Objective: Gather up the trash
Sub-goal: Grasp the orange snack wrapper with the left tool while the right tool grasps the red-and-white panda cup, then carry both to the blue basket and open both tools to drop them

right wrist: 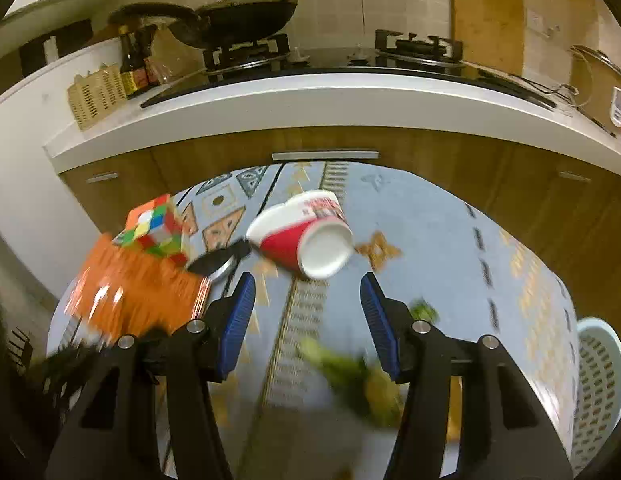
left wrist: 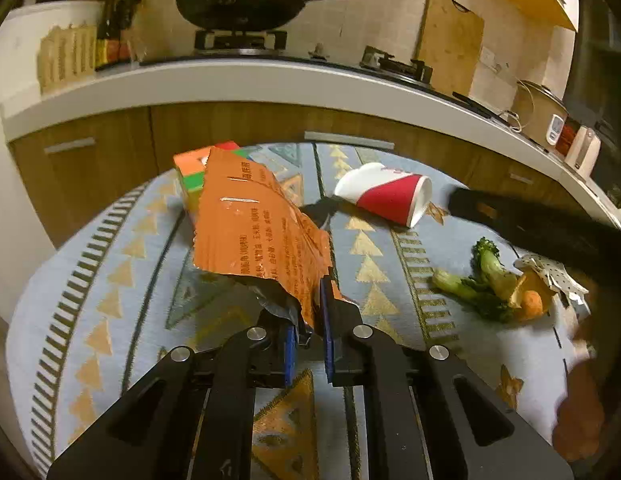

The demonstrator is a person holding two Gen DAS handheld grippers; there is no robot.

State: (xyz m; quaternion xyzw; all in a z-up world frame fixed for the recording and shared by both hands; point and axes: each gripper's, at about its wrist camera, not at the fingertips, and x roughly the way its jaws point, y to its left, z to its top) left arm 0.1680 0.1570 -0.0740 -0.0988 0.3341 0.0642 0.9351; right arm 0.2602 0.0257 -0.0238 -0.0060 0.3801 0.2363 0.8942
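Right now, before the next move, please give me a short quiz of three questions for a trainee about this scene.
1. True or false: the left gripper is shut on the orange wrapper.
2. How does the paper cup lie? A upright, B on its side, C upside down.
3. Which thing on the table cloth is a toy, not trash?

Key: 1 true. 2 B; it lies ahead of the open right gripper. 3 The puzzle cube.
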